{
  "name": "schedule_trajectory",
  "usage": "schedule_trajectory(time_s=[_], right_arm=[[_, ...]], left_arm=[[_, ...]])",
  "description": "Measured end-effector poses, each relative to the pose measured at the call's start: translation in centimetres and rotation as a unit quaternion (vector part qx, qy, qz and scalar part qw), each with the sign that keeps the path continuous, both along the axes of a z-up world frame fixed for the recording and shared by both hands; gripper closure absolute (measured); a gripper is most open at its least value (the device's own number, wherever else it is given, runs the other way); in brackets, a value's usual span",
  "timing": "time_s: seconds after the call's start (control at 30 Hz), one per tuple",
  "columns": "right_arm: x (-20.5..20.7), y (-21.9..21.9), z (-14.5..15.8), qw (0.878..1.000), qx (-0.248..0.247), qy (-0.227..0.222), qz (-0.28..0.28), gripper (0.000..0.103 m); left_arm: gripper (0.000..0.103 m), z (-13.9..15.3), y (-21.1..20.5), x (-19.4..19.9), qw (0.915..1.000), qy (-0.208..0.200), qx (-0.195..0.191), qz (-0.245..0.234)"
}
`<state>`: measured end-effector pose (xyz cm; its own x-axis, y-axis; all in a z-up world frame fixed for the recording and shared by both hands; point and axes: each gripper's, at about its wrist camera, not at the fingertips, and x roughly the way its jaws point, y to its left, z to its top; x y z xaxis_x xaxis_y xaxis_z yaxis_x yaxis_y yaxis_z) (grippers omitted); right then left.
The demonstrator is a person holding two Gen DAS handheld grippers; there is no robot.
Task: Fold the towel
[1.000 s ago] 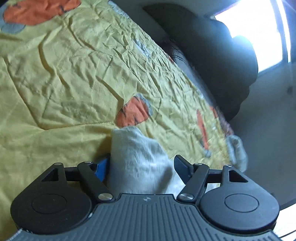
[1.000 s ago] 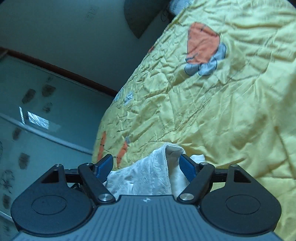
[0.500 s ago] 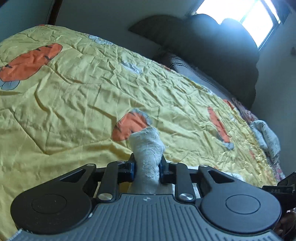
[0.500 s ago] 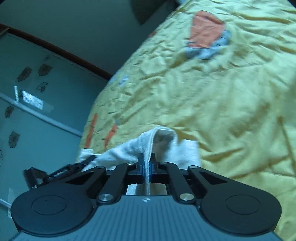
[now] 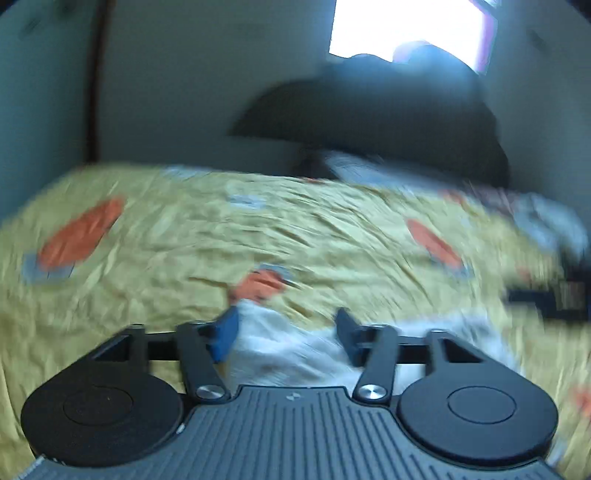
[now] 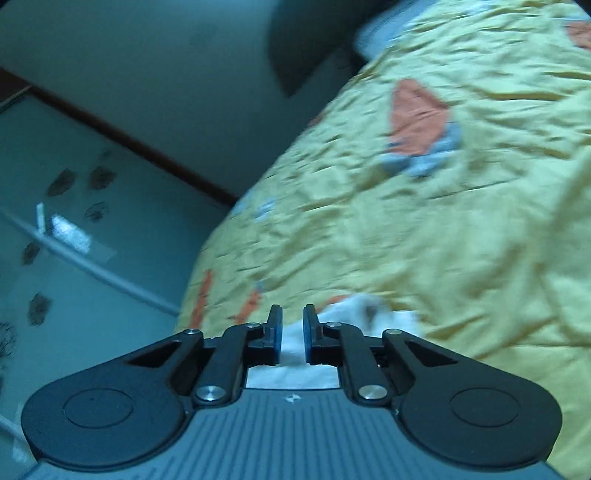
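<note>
Left wrist view looks forward over its tongs [image 5: 286, 334], low and close above the bed [image 5: 147, 295], facing the window [image 5: 406, 29]. Right wrist view, tilted, faces the wall [image 6: 166, 55]. Both share the yellow bedspread [image 6: 461, 240] and white towel [image 5: 291, 354].

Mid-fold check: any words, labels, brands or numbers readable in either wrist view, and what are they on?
No readable text in either view.
Left gripper: small embossed mark on its body, a symbol, not letters.
Right gripper: same small mark.
Yellow bedspread: orange and grey shapes only, no words.
</note>
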<state>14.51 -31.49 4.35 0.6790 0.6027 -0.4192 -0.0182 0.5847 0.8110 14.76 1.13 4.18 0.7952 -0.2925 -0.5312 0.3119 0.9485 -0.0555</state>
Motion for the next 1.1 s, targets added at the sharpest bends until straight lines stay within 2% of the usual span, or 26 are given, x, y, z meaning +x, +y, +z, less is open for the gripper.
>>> schedule_trajectory(time_s=[0.03, 0.07, 0.13, 0.2, 0.23, 0.27, 0.3, 0.33, 0.37, 0.43, 0.47, 0.57, 0.63, 0.7, 0.77, 0.8, 0.83, 0.87, 0.9, 0.97, 1.03, 1.1], right_arm=[[0.7, 1.2, 0.1, 1.0, -0.006, -0.005, 0.011, 0.069], [1.2, 2.1, -0.1, 1.0, -0.015, -0.007, 0.014, 0.048], [2.3, 3.1, -1.5, 0.999, -0.036, 0.007, 0.001, 0.032], [2.8, 2.8, -3.8, 0.998, -0.054, 0.04, -0.008, 0.036], [2.5, 2.3, -4.6, 0.998, -0.05, 0.035, -0.013, 0.048], [2.1, 1.7, -5.2, 0.998, -0.048, 0.031, -0.022, 0.068], [1.8, 1.1, -5.8, 0.998, -0.047, 0.041, -0.029, 0.08], [1.6, 0.5, -6.4, 0.997, -0.046, 0.049, -0.033, 0.1], [1.5, -0.2, -7.0, 0.998, -0.026, 0.053, -0.036, 0.103], [0.9, -0.7, -6.8, 0.997, -0.004, 0.068, -0.048, 0.103], [0.4, -0.4, -6.0, 0.996, -0.019, 0.066, -0.054, 0.103], [-1.7, 1.5, -2.2, 0.995, -0.081, 0.023, -0.057, 0.098], [-3.0, 3.0, -0.8, 0.996, -0.083, -0.007, -0.032, 0.098], [-3.3, 4.9, -0.9, 0.995, -0.102, 0.003, 0.012, 0.098], [-3.0, 6.2, -3.0, 0.988, -0.148, 0.04, 0.03, 0.098], [-2.9, 5.7, -4.6, 0.991, -0.126, 0.038, 0.028, 0.099], [-3.3, 4.6, -5.6, 0.996, -0.081, 0.034, 0.013, 0.1], [-3.6, 4.0, -5.8, 0.998, -0.051, 0.048, 0.002, 0.1], [-4.1, 3.7, -5.2, 0.997, -0.047, 0.058, -0.01, 0.1], [-5.9, 4.3, -2.6, 0.993, -0.107, 0.043, -0.016, 0.097], [-9.0, 5.5, 0.0, 0.984, -0.179, -0.006, -0.004, 0.096], [-12.4, 6.6, 1.4, 0.971, -0.237, -0.034, 0.014, 0.086]], left_arm=[[0.038, -0.5, -1.3, -0.3, 0.9996, 0.006, 0.022, -0.016], [0.038, -1.3, -2.4, -0.5, 0.9988, 0.02, 0.034, -0.029], [0.037, -2.9, -3.5, -0.2, 0.9973, 0.052, 0.04, -0.032], [0.036, -3.9, -3.5, 0.1, 0.9972, 0.063, 0.033, -0.022], [0.036, -4.2, -3.2, 0.4, 0.9971, 0.07, 0.024, -0.017], [0.035, -4.4, -2.9, 0.6, 0.9968, 0.077, 0.017, -0.014], [0.035, -4.5, -2.8, 0.6, 0.9967, 0.079, 0.014, -0.013], [0.035, -4.6, -2.9, 0.6, 0.9967, 0.078, 0.018, -0.015], [0.035, -4.8, -3.0, 0.6, 0.9968, 0.075, 0.021, -0.015], [0.035, -4.8, -3.2, 0.4, 0.997, 0.071, 0.026, -0.015], [0.035, -4.8, -3.2, 0.5, 0.9971, 0.07, 0.027, -0.014], [0.035, -4.9, -3.1, 0.5, 0.9972, 0.069, 0.024, -0.013], [0.034, -4.9, -3.1, 0.3, 0.9973, 0.068, 0.025, -0.013], [0.034, -4.9, -3.3, 0.3, 0.9974, 0.066, 0.028, -0.013], [0.033, -5.0, -3.2, 0.4, 0.9975, 0.064, 0.027, -0.013], [0.033, -5.0, -3.2, 0.4, 0.9976, 0.063, 0.026, -0.012], [0.033, -5.0, -3.1, 0.3, 0.9977, 0.063, 0.025, -0.011], [0.033, -4.9, -3.1, 0.3, 0.9977, 0.062, 0.023, -0.011], [0.033, -4.7, -3.0, 0.0, 0.9979, 0.06, 0.025, -0.008], [0.033, -4.0, -2.5, -1.4, 0.998, 0.053, 0.031, 0.011], [0.032, -2.9, -2.0, -3.8, 0.9974, 0.059, 0.033, 0.025], [0.028, -1.9, -1.4, -7.2, 0.9981, 0.056, 0.024, 0.011]])
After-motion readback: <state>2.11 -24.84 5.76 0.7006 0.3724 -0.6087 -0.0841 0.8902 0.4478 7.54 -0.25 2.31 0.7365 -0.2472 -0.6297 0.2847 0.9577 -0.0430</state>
